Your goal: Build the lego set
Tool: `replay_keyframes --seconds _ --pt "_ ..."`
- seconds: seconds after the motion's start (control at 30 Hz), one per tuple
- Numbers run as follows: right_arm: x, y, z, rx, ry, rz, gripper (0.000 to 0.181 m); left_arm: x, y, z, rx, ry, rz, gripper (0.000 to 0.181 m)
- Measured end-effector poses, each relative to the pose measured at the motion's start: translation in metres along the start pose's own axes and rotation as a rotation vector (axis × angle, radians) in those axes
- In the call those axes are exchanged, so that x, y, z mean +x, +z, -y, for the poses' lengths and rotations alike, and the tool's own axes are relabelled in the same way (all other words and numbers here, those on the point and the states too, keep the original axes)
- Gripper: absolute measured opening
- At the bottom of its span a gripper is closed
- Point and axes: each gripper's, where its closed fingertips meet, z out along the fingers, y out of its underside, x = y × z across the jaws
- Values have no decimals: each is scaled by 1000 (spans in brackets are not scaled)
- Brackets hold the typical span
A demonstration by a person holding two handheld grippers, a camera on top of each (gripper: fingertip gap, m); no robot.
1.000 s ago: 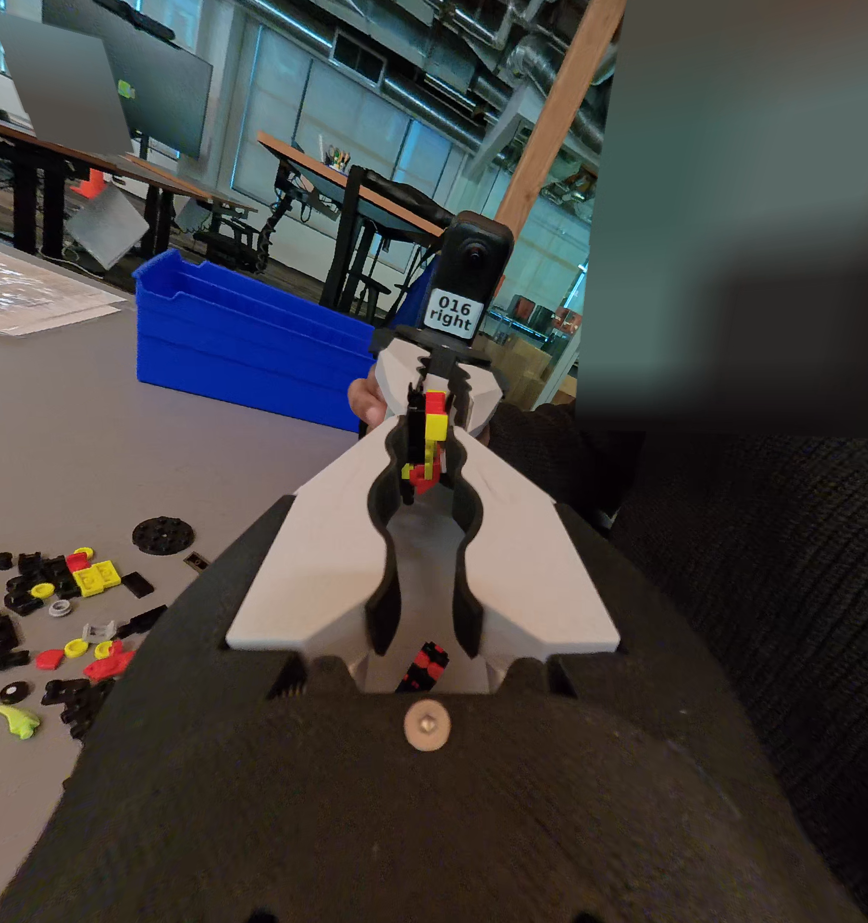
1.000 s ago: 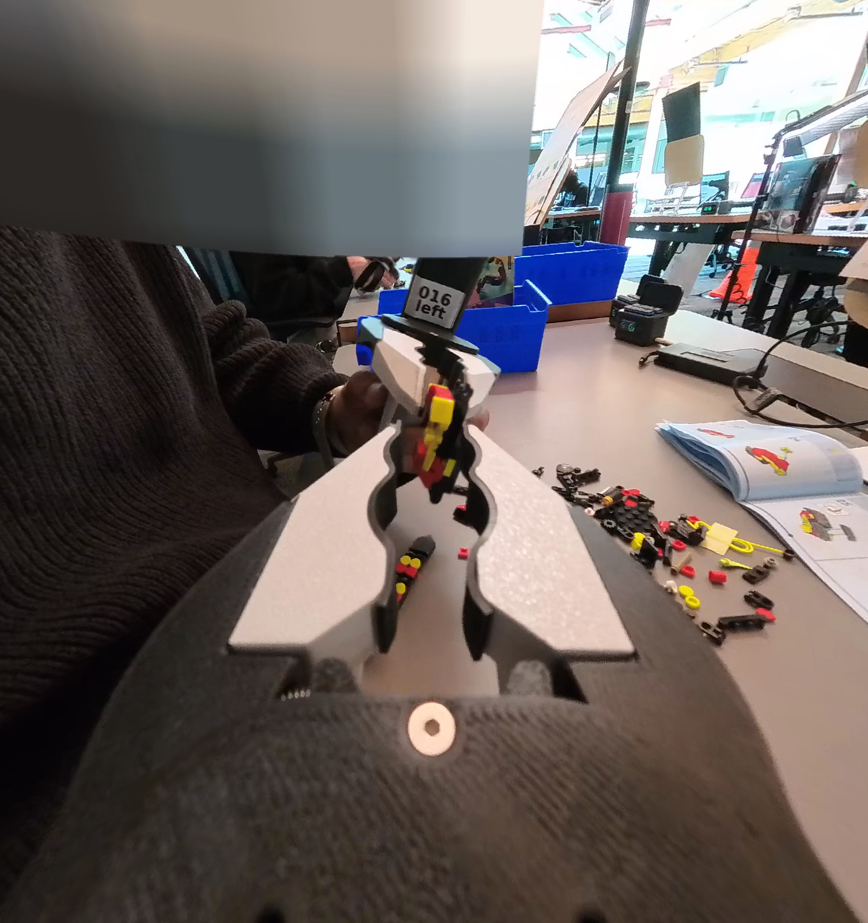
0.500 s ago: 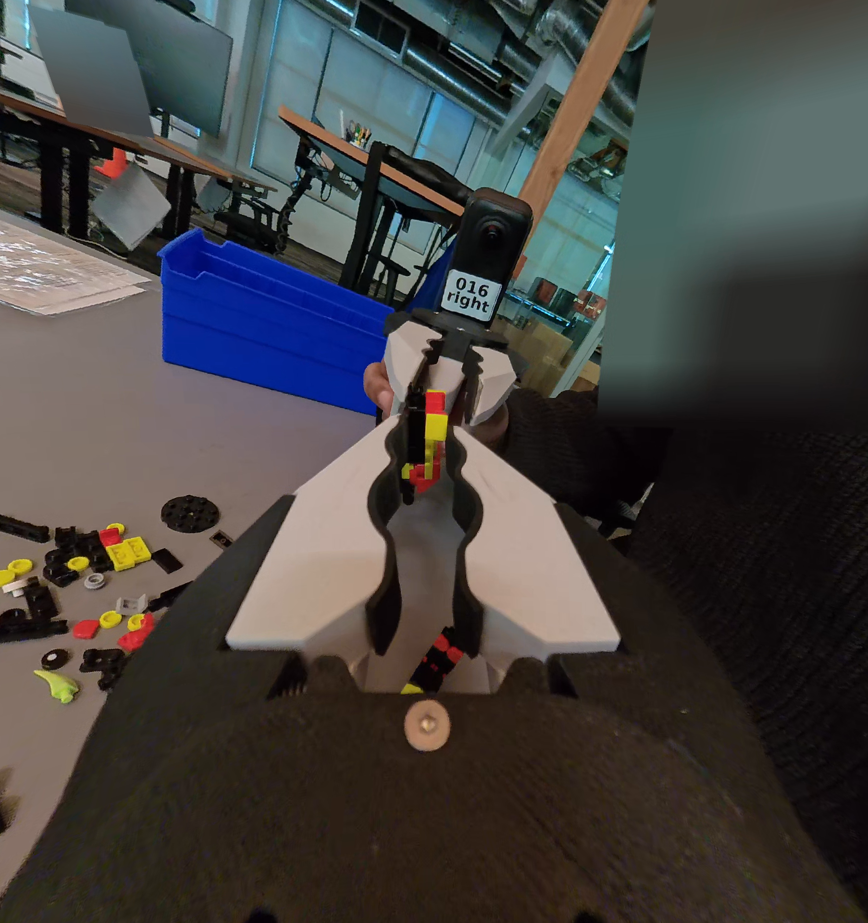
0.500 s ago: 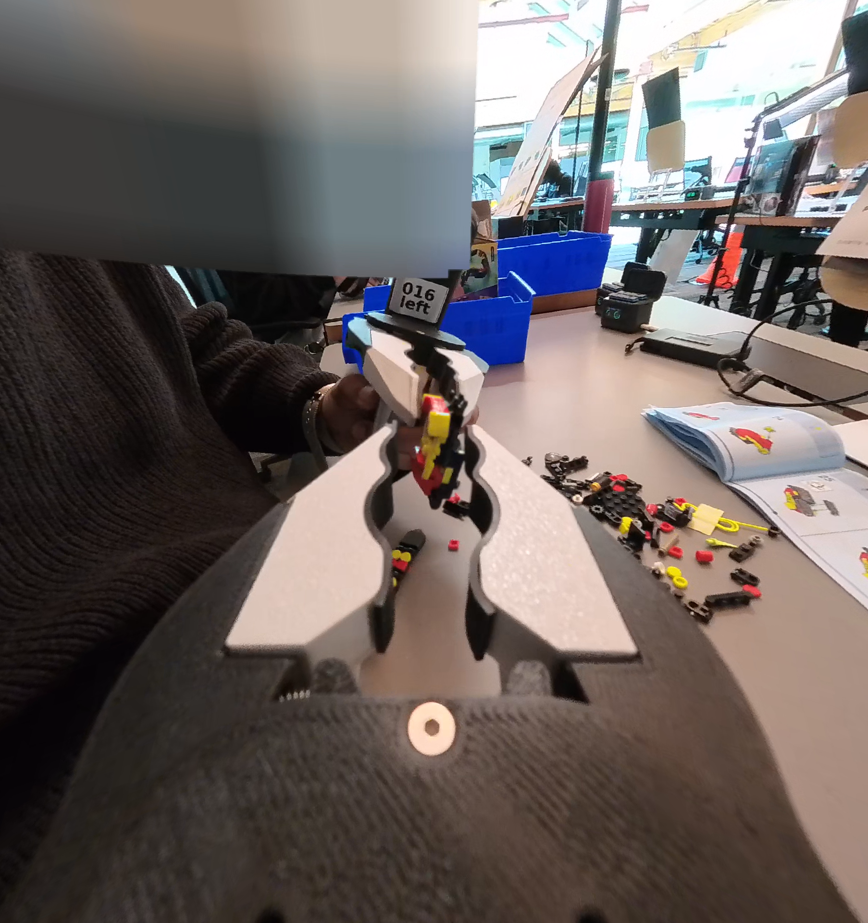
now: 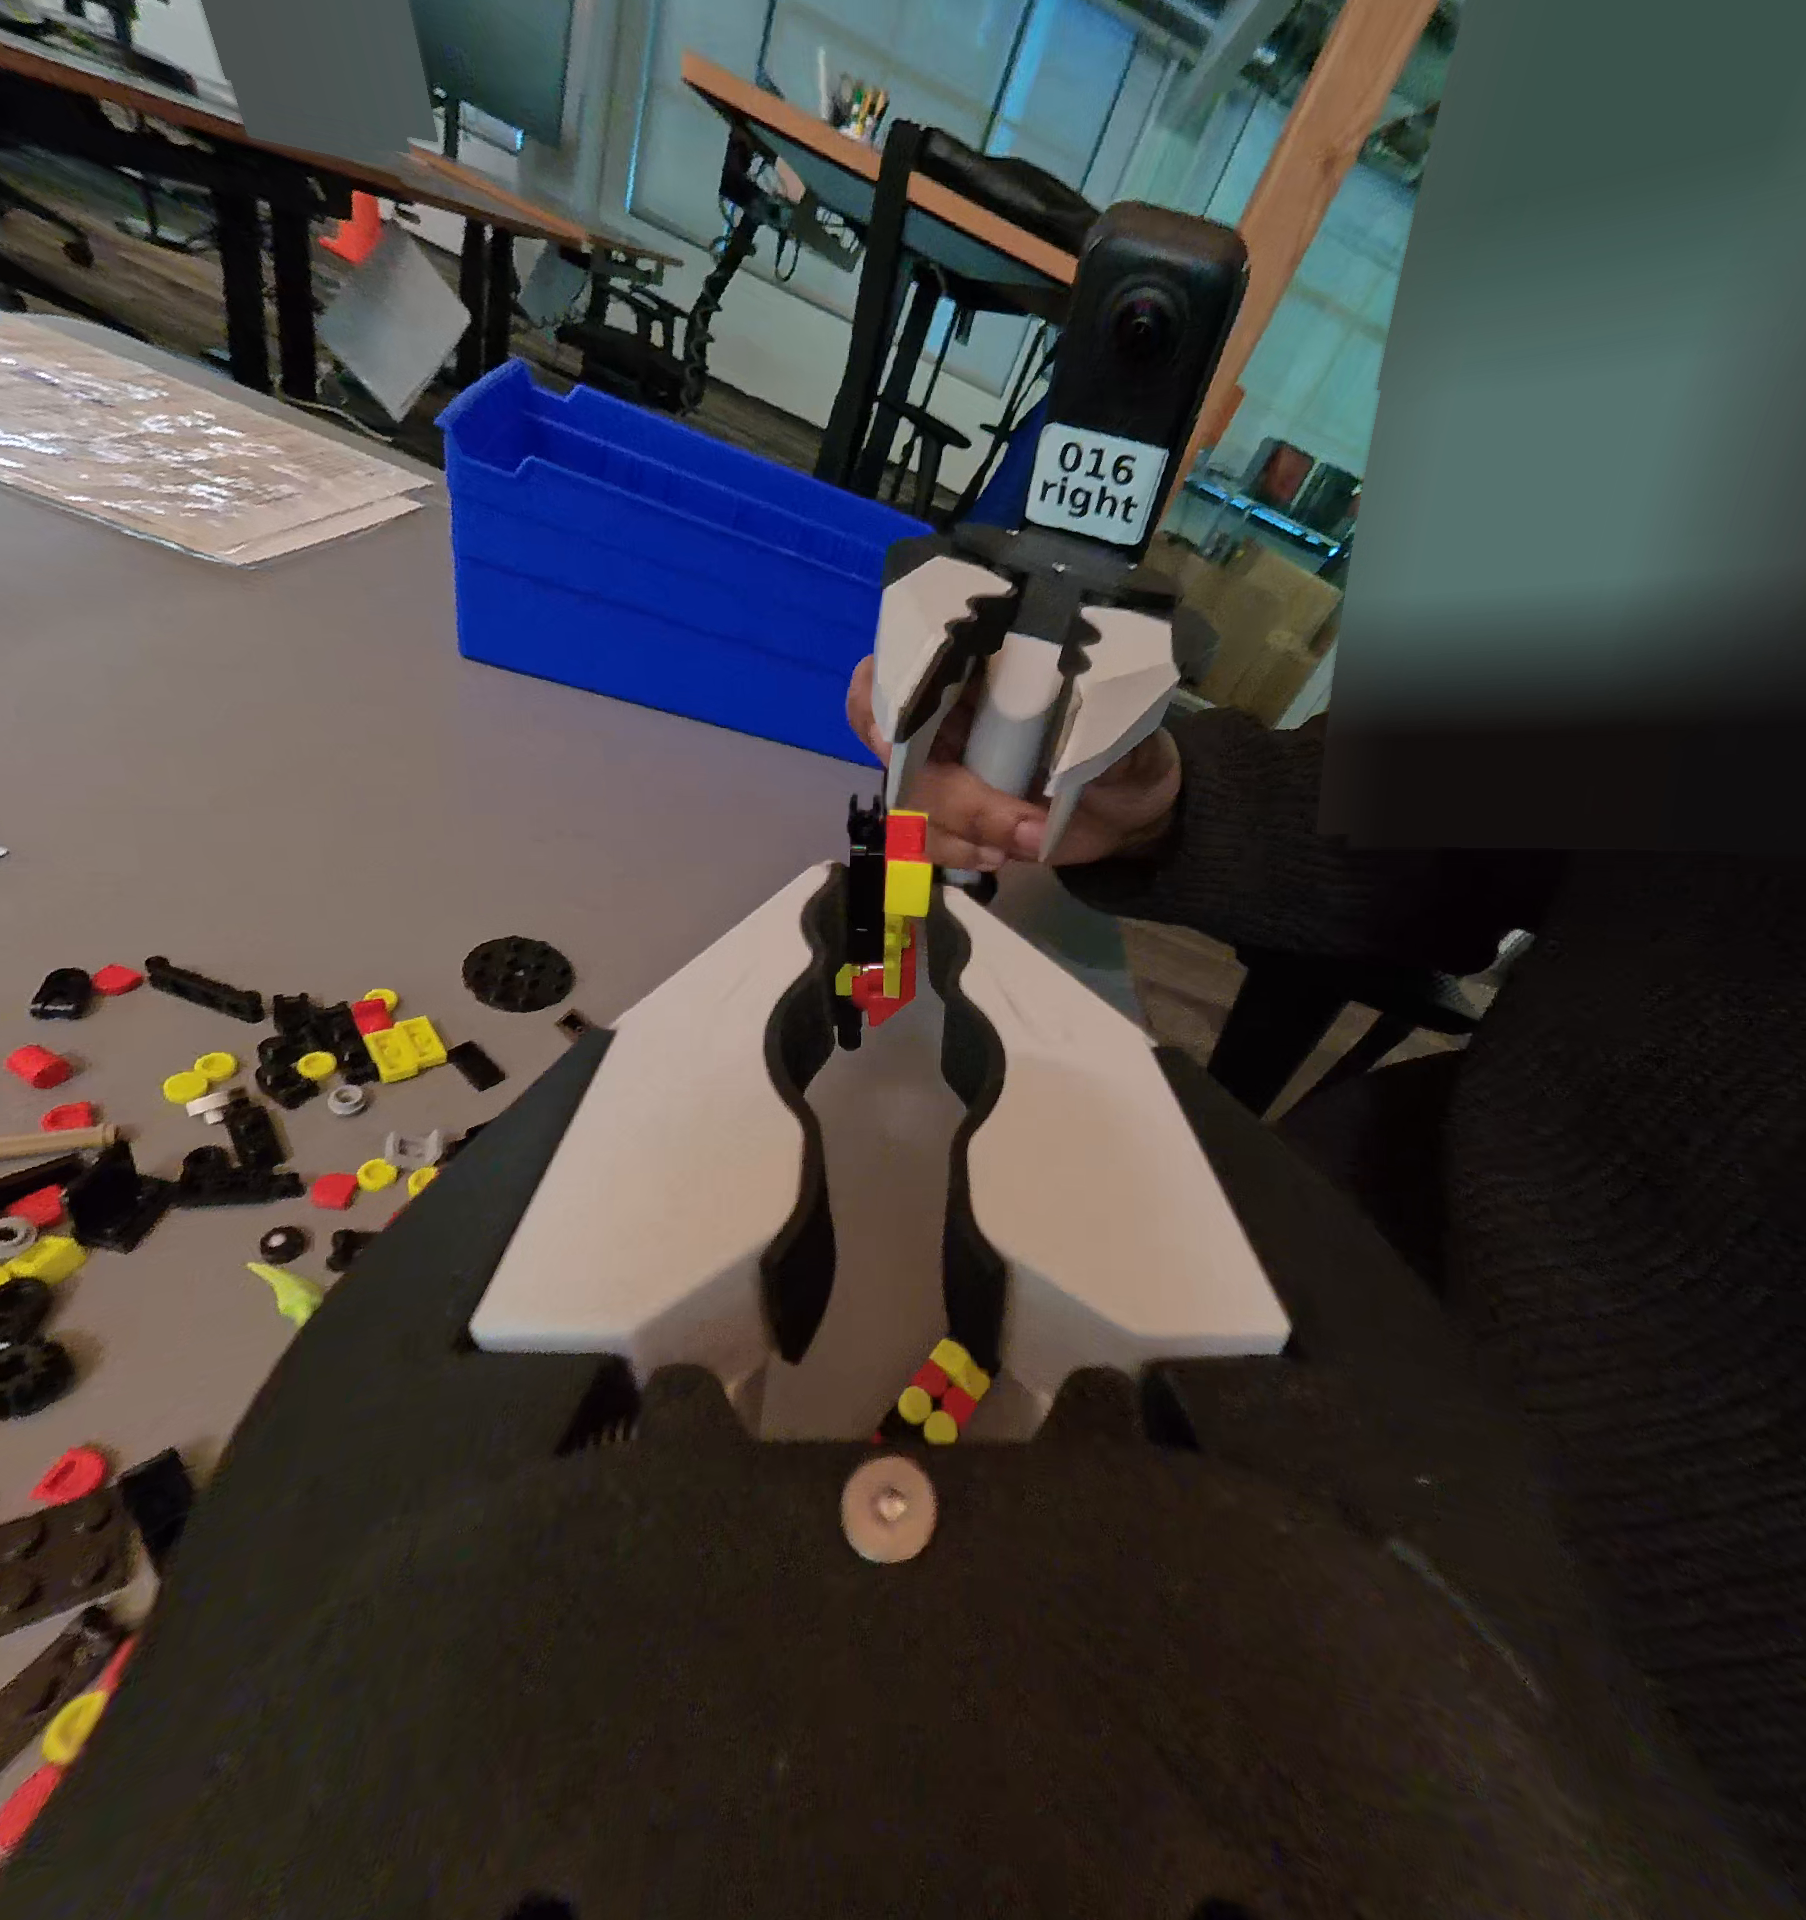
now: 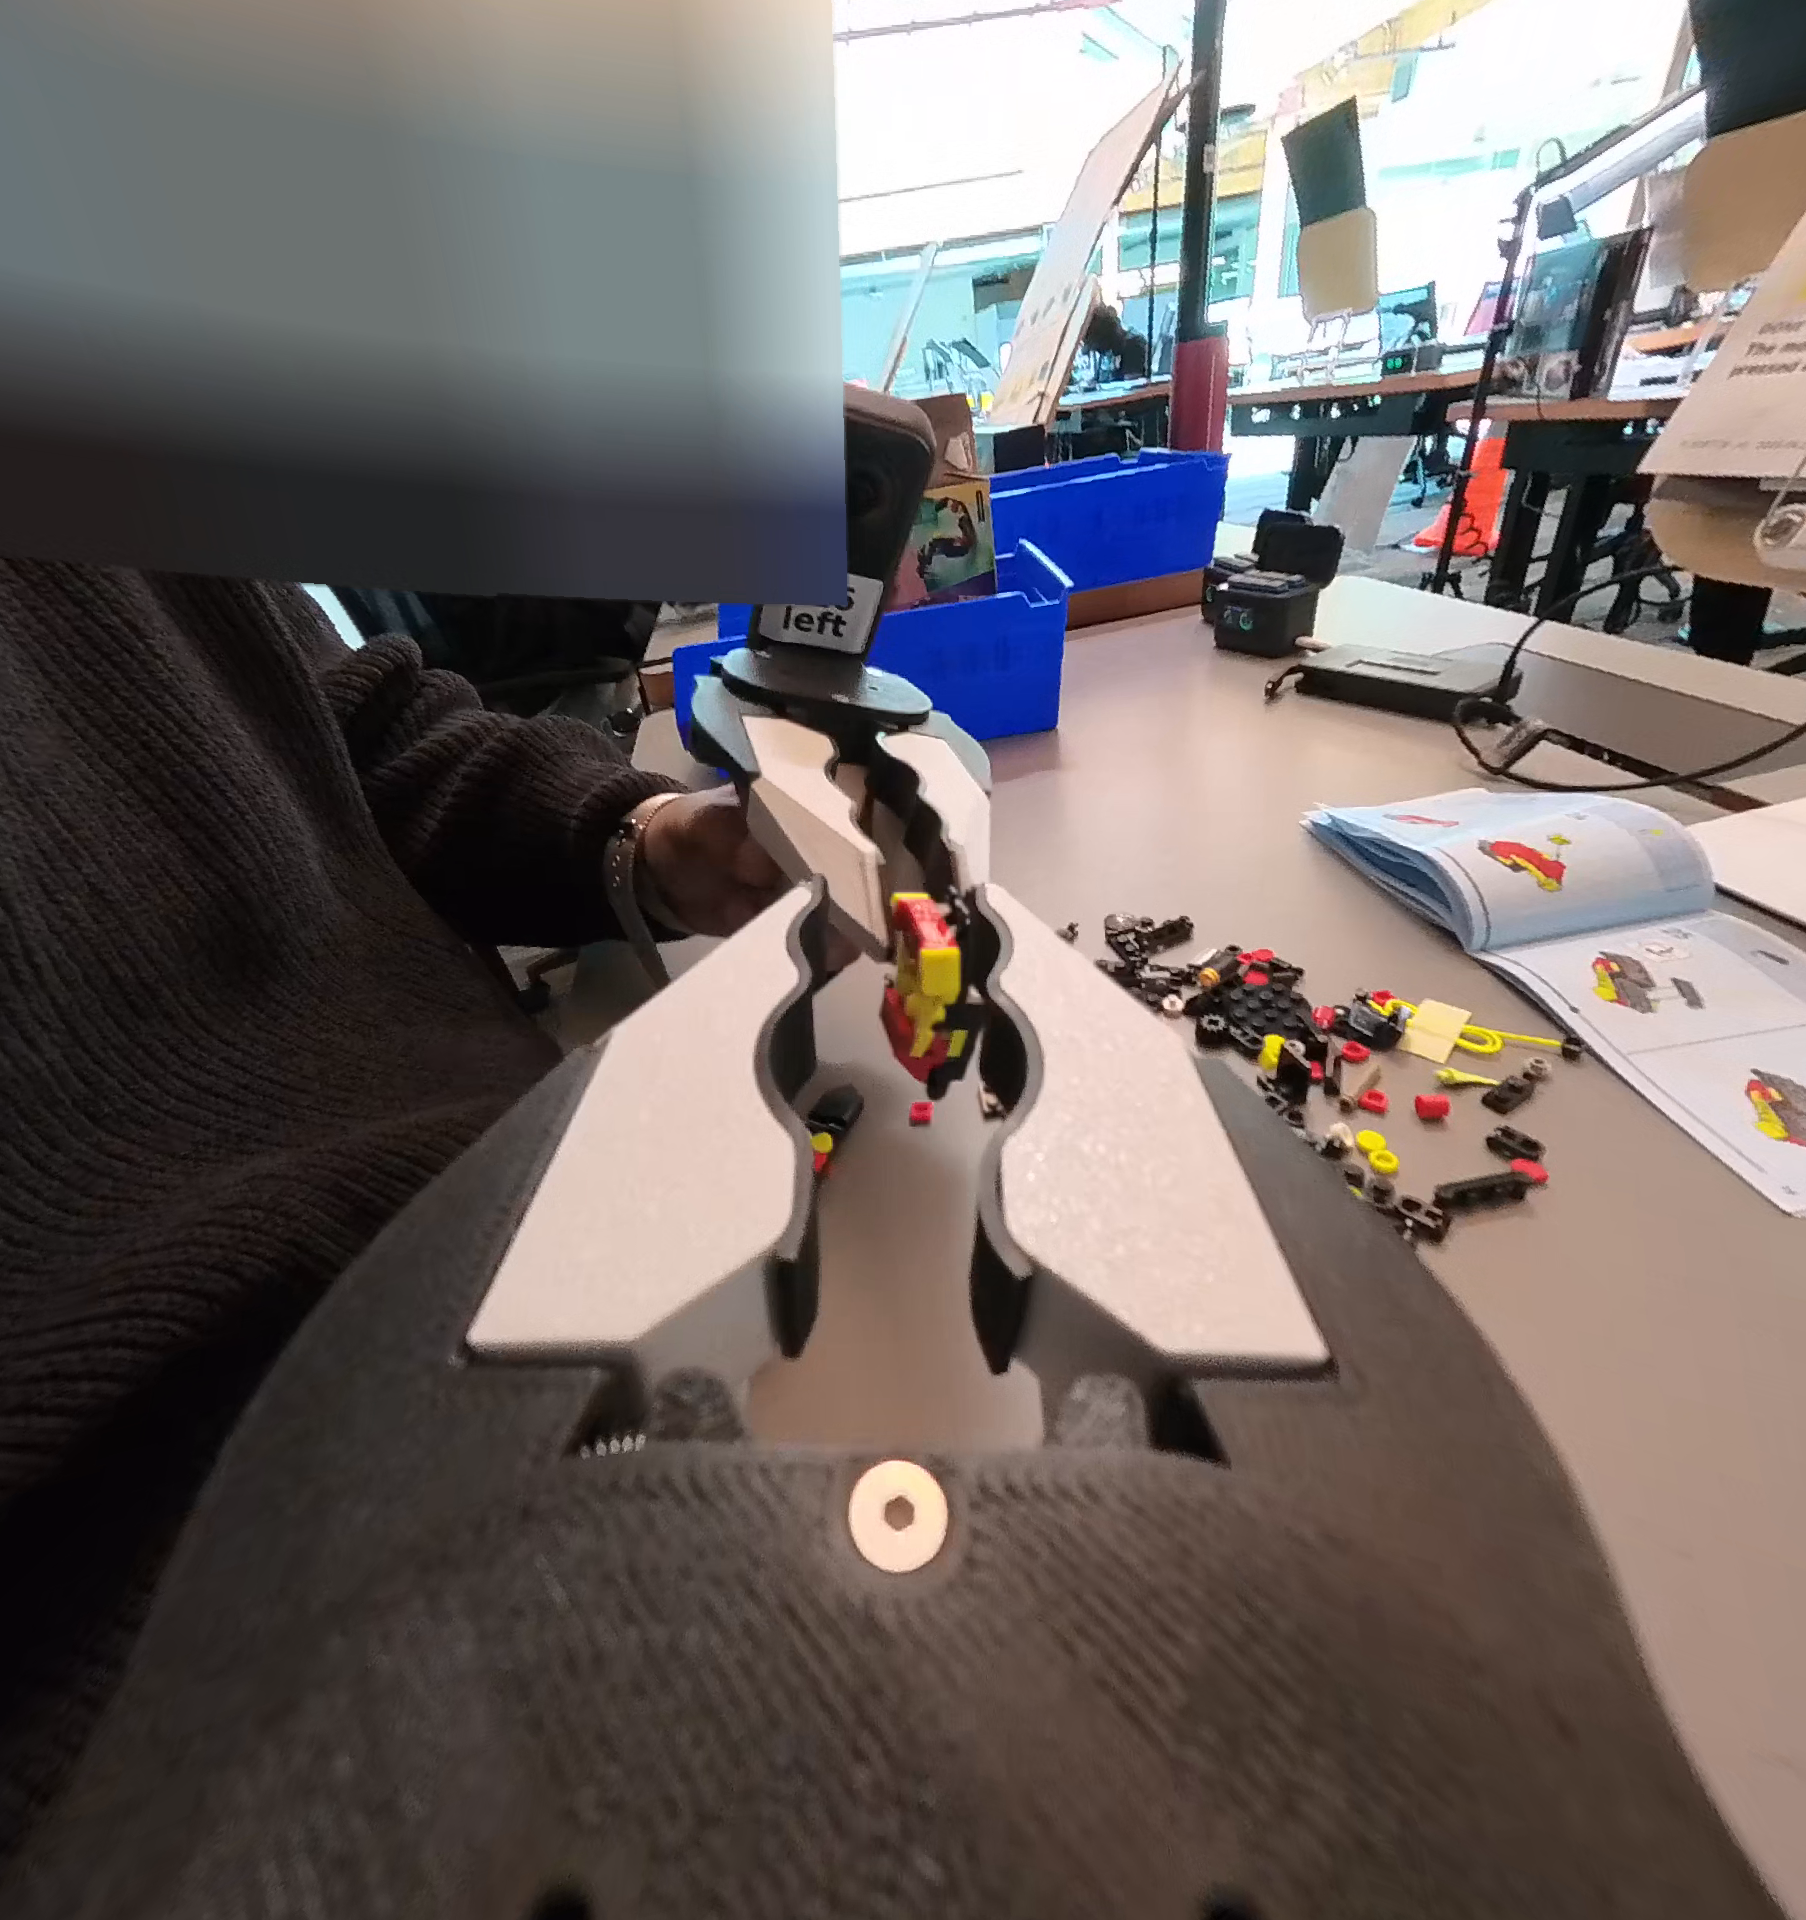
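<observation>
My left gripper (image 5: 883, 899) is shut on a small black, red and yellow lego assembly (image 5: 907, 885) and holds it upright above the grey table (image 5: 255, 779). In the right wrist view the left gripper (image 6: 920, 920) pinches the assembly (image 6: 925, 982) near its top. My right gripper (image 6: 896, 904) is open, and the assembly shows between its tips without being clamped. In the left wrist view the right gripper (image 5: 977, 821) sits just behind the assembly with its jaws apart. A second small black, red and yellow piece (image 6: 831, 1117) lies on the table below, also showing in the left wrist view (image 5: 940, 1387).
Several loose lego pieces (image 5: 286, 1081) are scattered on the table, also seen in the right wrist view (image 6: 1346, 1060). An open instruction booklet (image 6: 1564, 904) lies beyond them. Blue bins (image 5: 650, 582) stand at the back. The person's dark sweater (image 6: 203, 935) fills one side. Only a small space, under 4 cm, lies between the two pairs of fingers.
My right gripper has let go of the assembly and opened, drawing back a little. My left gripper keeps the assembly and has tilted down toward the table.
</observation>
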Motion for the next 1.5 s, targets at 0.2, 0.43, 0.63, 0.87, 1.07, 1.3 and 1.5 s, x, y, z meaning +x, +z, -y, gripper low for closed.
replay_keyframes --seconds 0.2,0.43,0.63,0.87,1.07,1.3,1.5 --pt "10 1 -14 -74 75 -33 30 -10 2 -10 -71 76 84 11" --pt "18 2 -31 -178 150 -77 19 -18 5 -25 -170 172 164 12" --pt "15 9 -41 -244 127 -111 20 -18 7 -31 -203 197 167 12" --pt "19 6 -41 -215 228 -96 20 -8 10 -32 -207 221 119 12" --pt "13 7 -45 -225 278 -32 9 -4 10 -32 -204 235 99 11" --pt "6 6 -40 -199 288 39 5 3 10 -28 -171 194 45 12" --pt "4 6 -40 -195 303 61 3 4 8 -20 -117 101 6 16"
